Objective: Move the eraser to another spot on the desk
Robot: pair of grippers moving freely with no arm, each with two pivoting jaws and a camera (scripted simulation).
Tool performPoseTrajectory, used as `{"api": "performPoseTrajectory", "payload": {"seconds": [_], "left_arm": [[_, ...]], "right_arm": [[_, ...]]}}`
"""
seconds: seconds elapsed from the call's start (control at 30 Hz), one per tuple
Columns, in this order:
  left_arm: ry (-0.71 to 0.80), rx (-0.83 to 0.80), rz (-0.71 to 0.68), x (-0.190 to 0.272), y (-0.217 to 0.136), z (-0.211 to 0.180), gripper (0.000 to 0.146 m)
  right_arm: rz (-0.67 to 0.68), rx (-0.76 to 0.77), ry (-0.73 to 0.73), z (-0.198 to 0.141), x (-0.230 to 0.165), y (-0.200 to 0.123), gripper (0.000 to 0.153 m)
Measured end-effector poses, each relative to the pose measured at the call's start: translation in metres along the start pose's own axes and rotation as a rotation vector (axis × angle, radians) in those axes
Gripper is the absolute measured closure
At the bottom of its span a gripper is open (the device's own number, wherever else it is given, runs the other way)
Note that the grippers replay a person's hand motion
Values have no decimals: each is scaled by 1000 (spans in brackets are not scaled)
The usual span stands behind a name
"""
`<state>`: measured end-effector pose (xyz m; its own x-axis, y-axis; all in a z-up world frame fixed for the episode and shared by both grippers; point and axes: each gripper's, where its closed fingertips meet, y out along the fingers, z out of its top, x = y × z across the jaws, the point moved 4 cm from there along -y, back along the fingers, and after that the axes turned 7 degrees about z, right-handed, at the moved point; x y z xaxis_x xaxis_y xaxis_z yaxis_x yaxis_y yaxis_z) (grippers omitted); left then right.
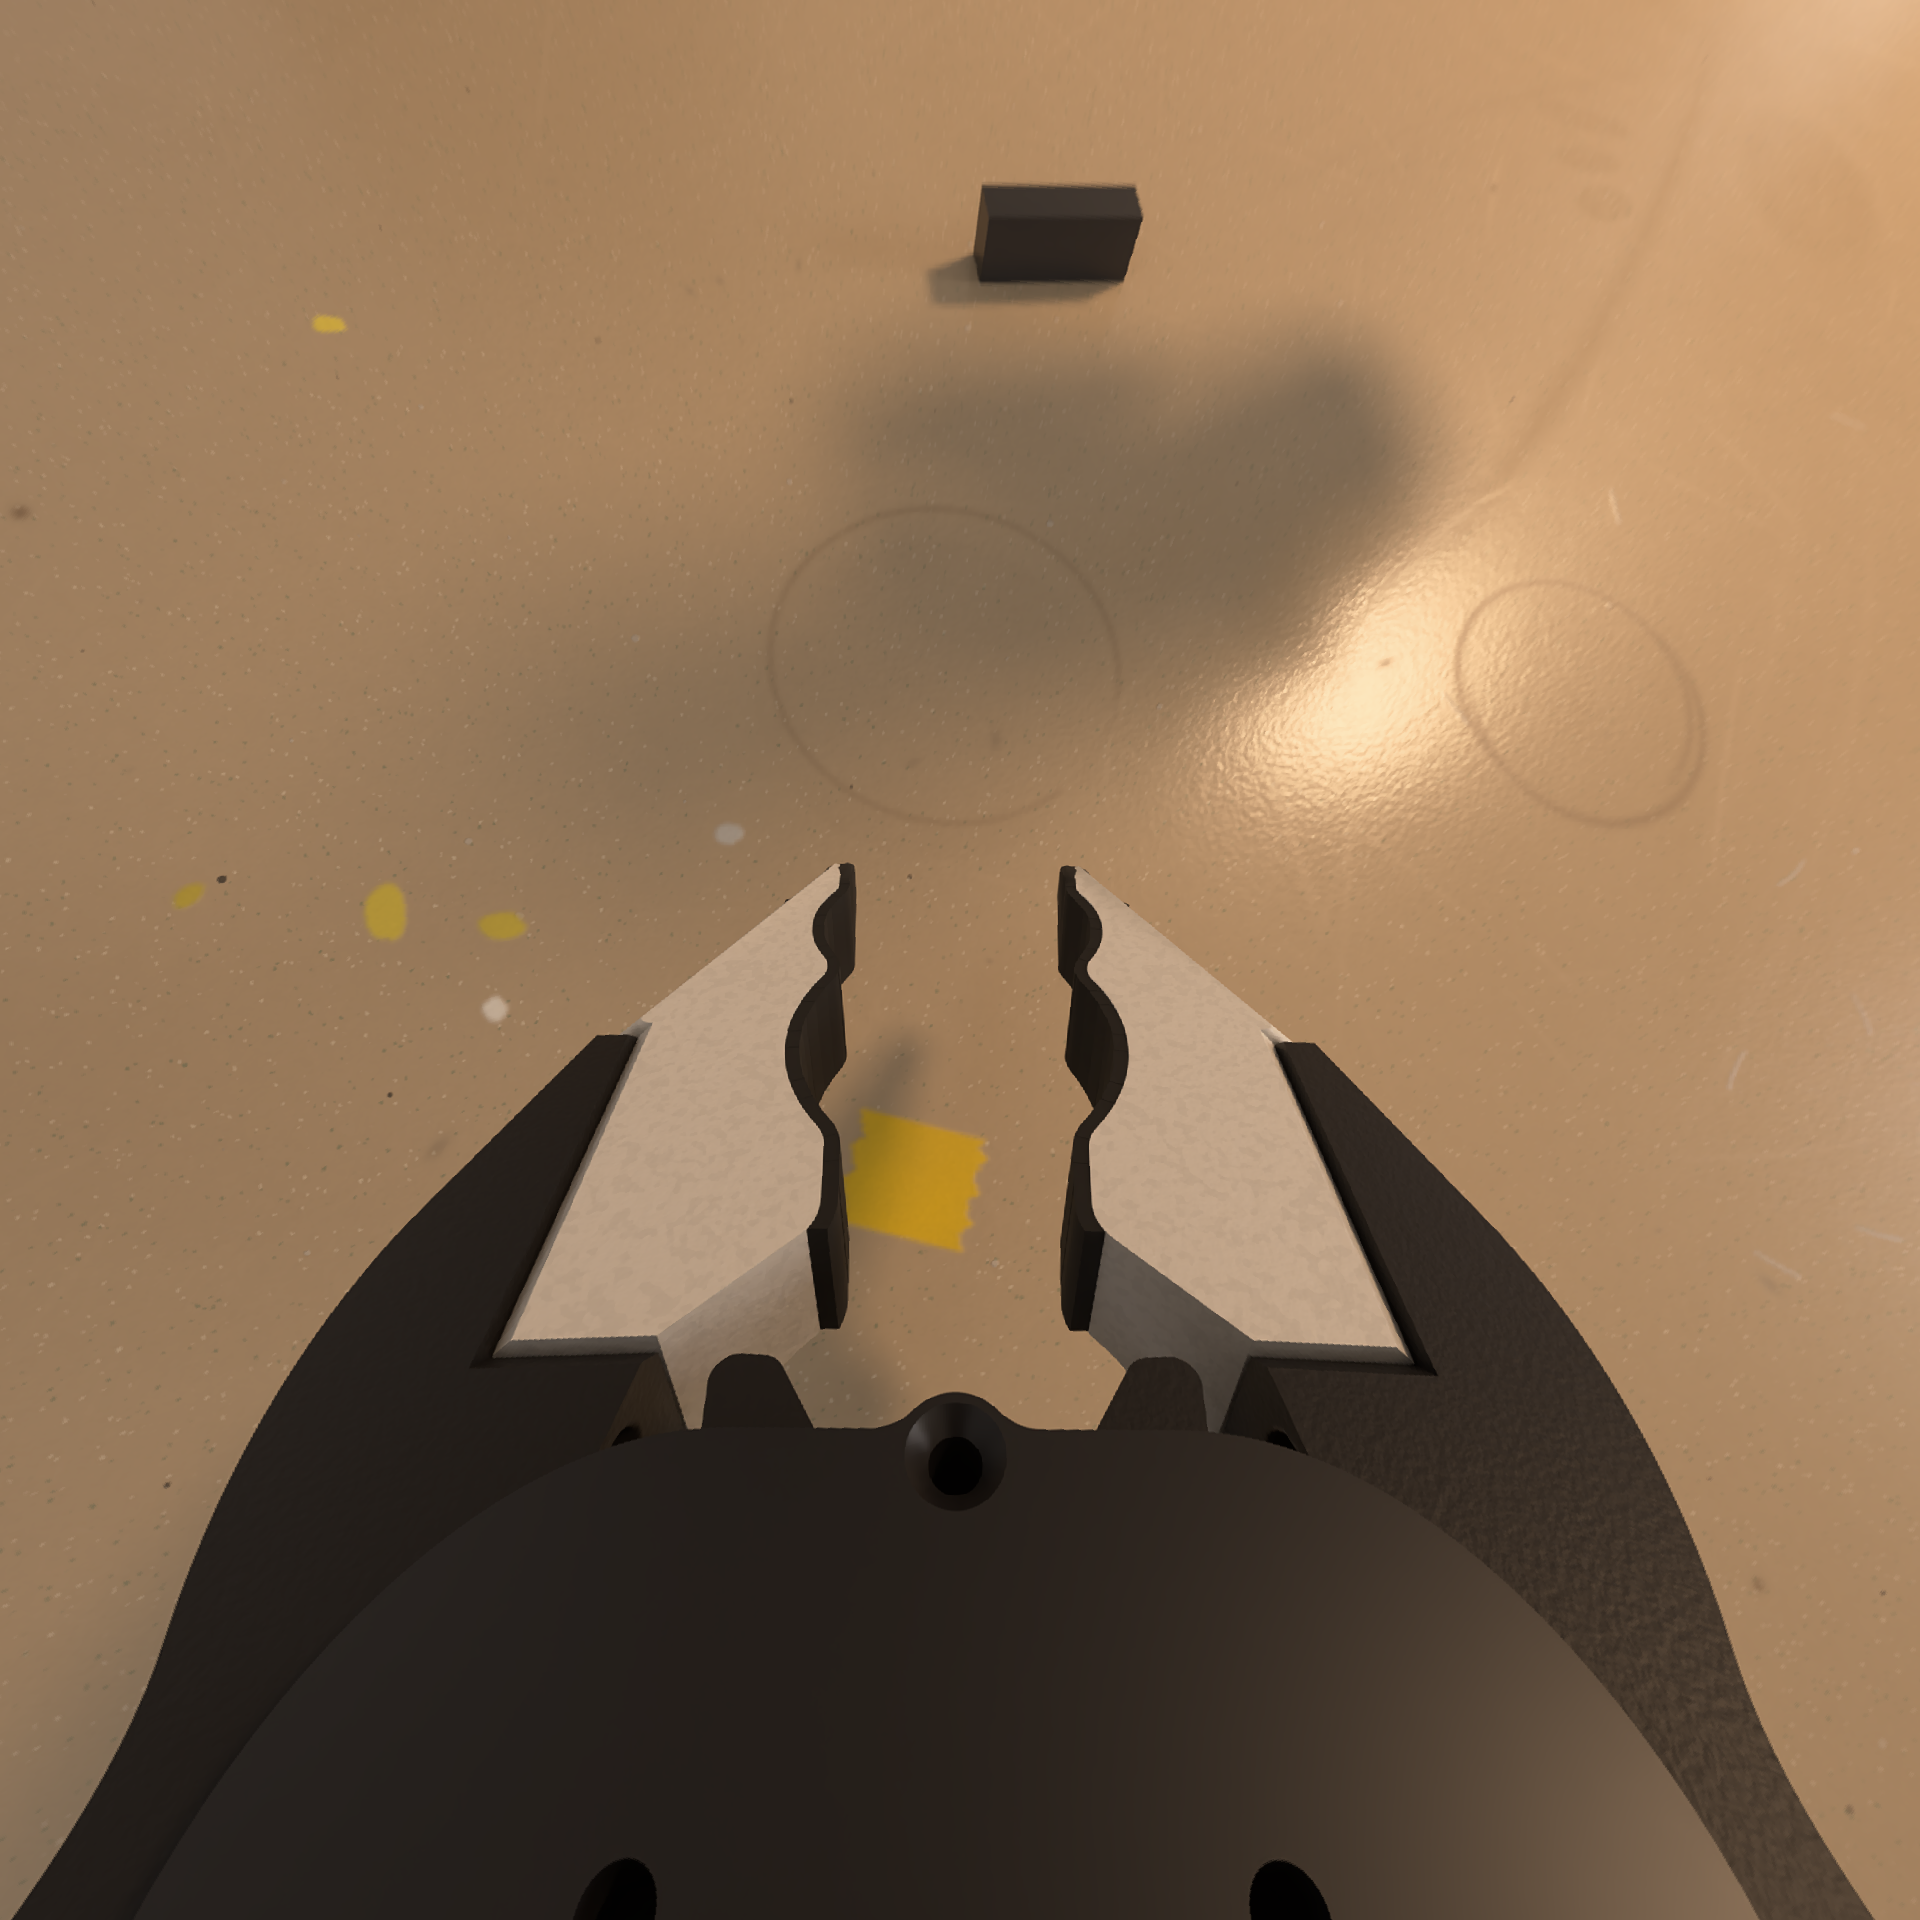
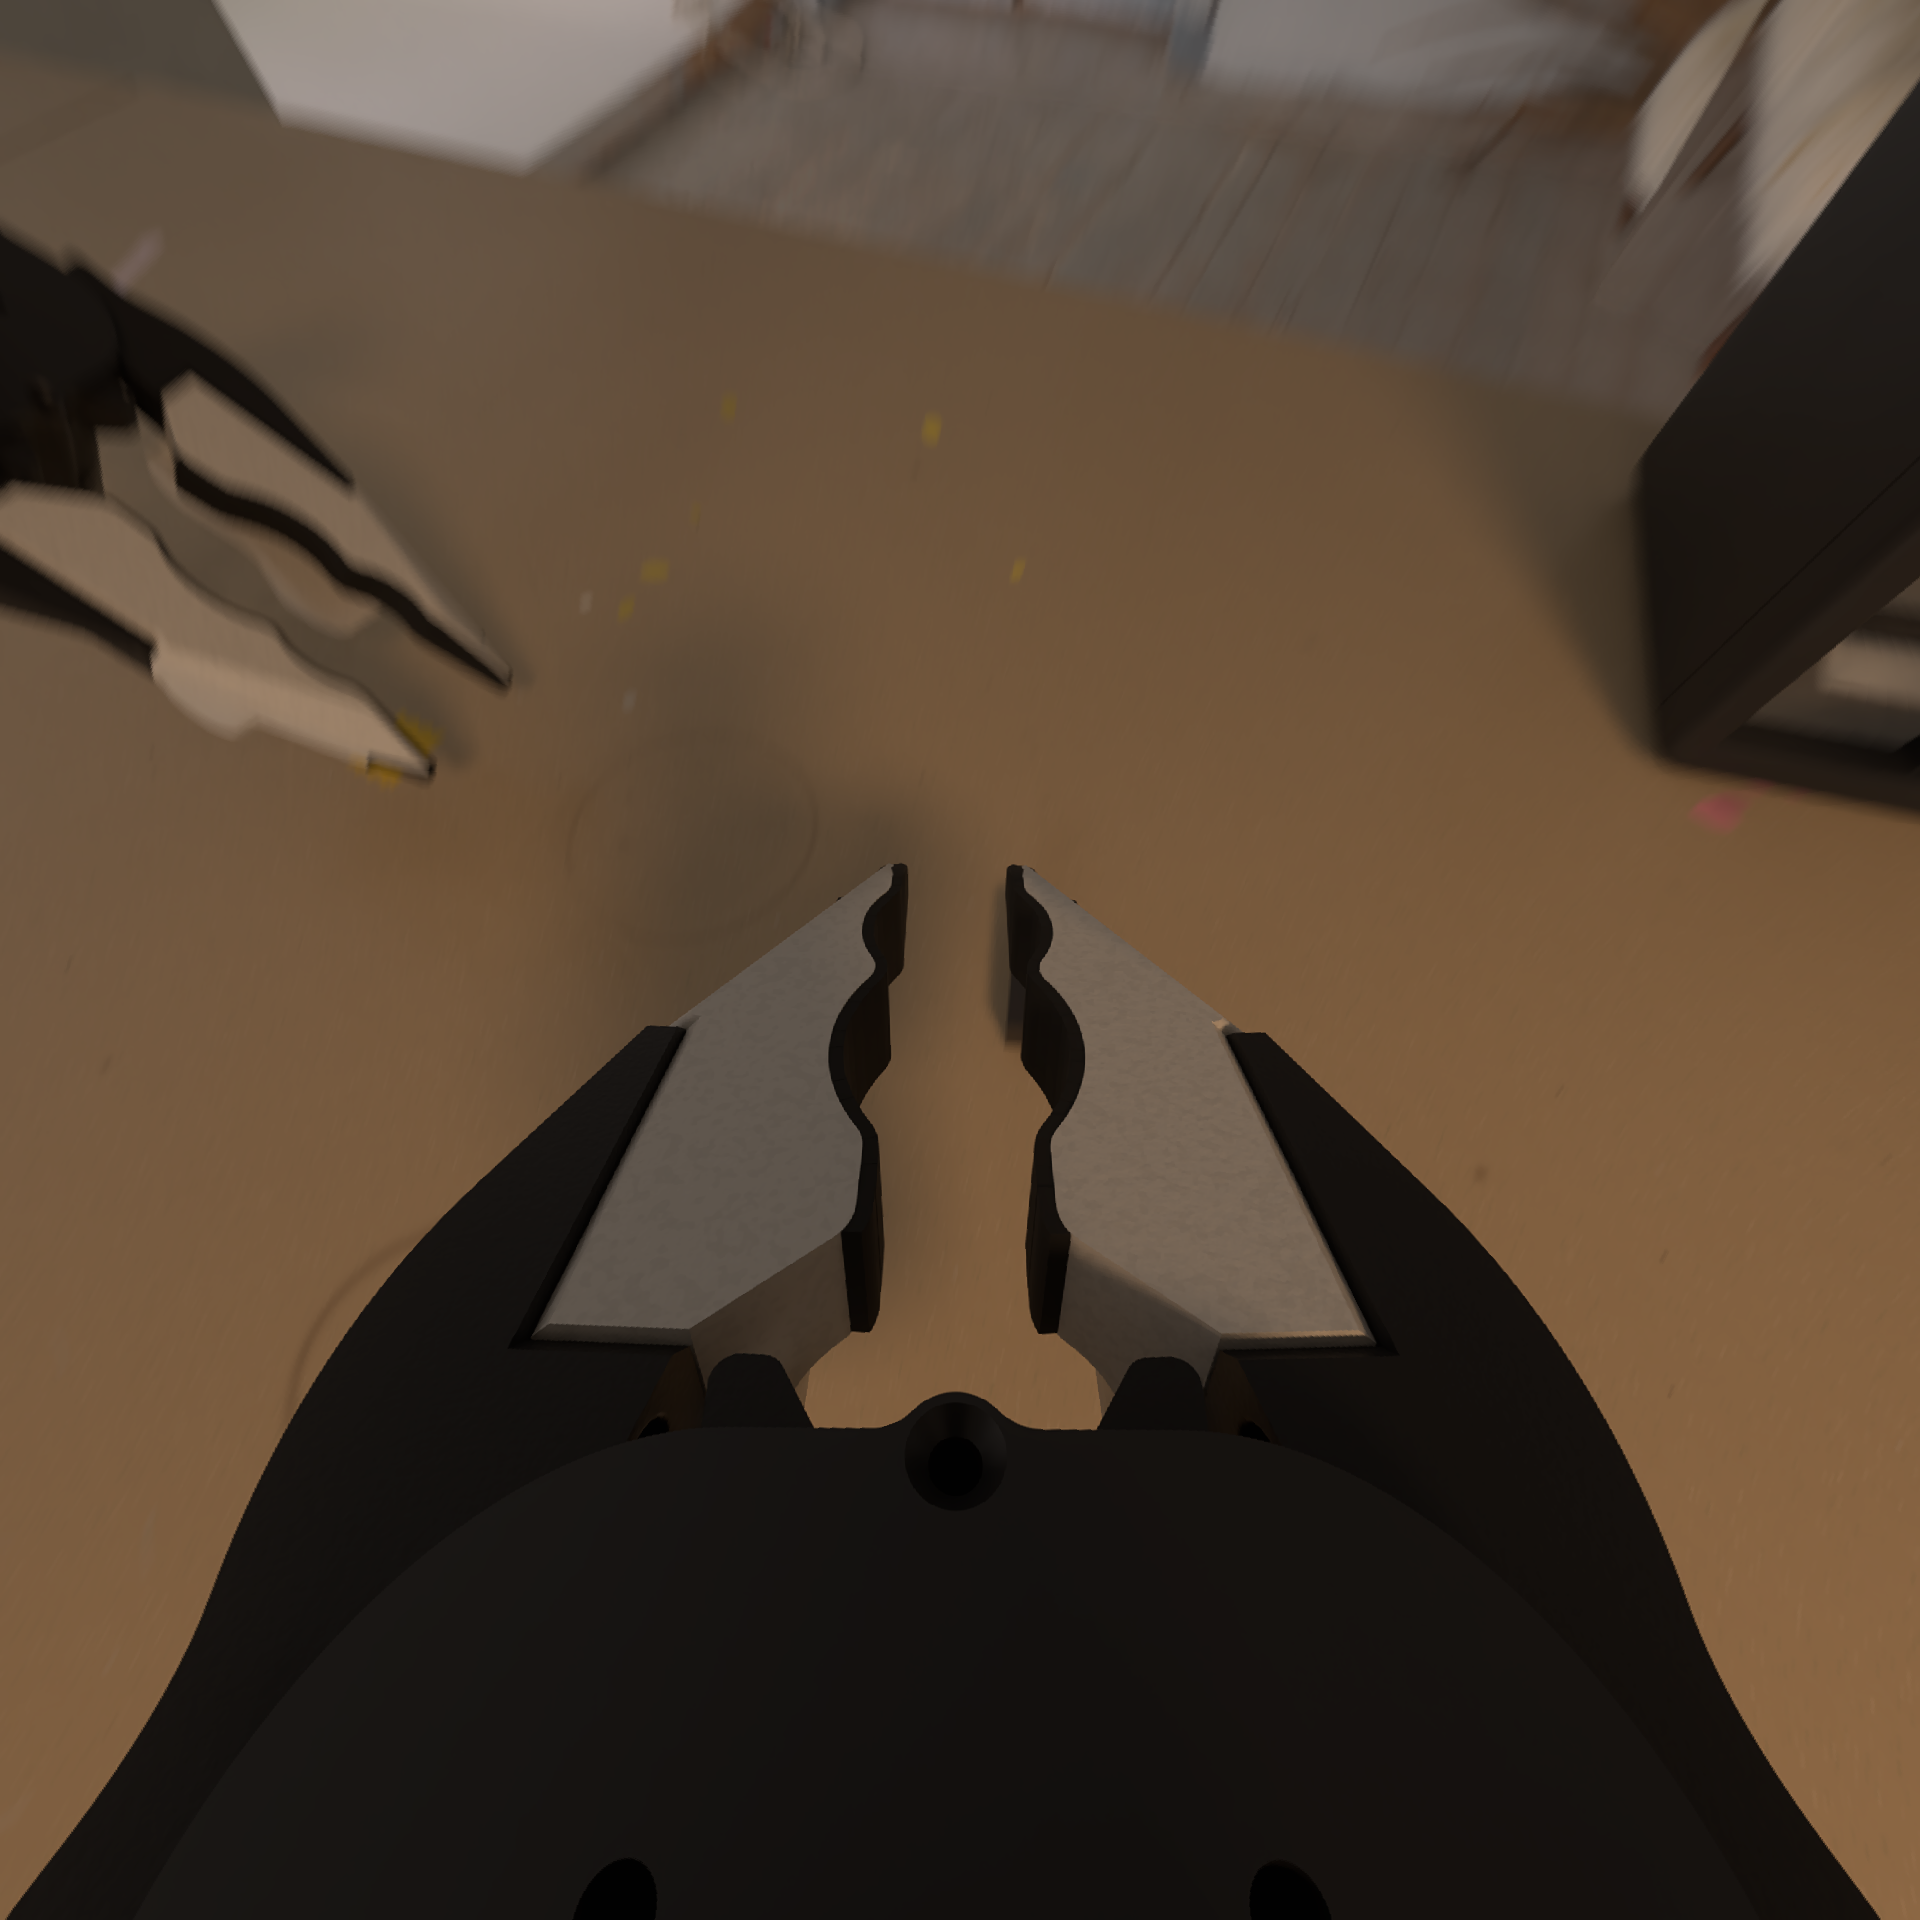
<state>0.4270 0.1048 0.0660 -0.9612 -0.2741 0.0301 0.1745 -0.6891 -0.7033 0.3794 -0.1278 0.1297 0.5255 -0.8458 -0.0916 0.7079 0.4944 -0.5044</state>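
Observation:
The eraser (image 1: 1057,233) is a small dark block that lies flat on the tan desk (image 1: 416,623), straight ahead of my left gripper and well beyond its tips. My left gripper (image 1: 956,883) is open and empty, above the desk. It also shows in the right wrist view (image 2: 468,727) at the far left, tips near the desk. My right gripper (image 2: 956,883) is open with a narrower gap and holds nothing. The eraser does not show in the right wrist view, which is blurred.
A piece of yellow tape (image 1: 914,1179) lies on the desk between my left fingers. Yellow paint spots (image 1: 385,911) and faint ring marks (image 1: 940,665) mark the surface. A dark cabinet (image 2: 1787,499) stands at the right in the right wrist view, past the desk's far edge (image 2: 1039,281).

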Motion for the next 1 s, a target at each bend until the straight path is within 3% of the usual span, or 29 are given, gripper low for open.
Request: {"api": "performPoseTrajectory", "payload": {"seconds": [0.1,0.17,0.27,0.47,0.63,0.83,1.0], "left_arm": [[-20,27,-10,6,-2,5,108],[-27,28,-25,13,-2,5,110],[-22,24,-44,25,-1,3,119],[5,18,-40,33,2,-1,133],[-12,23,-39,27,2,-3,133],[-32,27,-54,25,5,-3,133],[-22,33,-50,22,7,-4,134]], "right_arm": [[31,-254,8,-34,-3,-1,126],[-18,-420,-20,-57,3,2,119],[-23,-516,-24,-78,6,7,112],[-11,-559,-9,-87,8,12,104],[-12,-517,2,-82,9,18,102],[8,-319,71,-51,4,37,104],[-33,-372,14,-52,4,54,104]]}}
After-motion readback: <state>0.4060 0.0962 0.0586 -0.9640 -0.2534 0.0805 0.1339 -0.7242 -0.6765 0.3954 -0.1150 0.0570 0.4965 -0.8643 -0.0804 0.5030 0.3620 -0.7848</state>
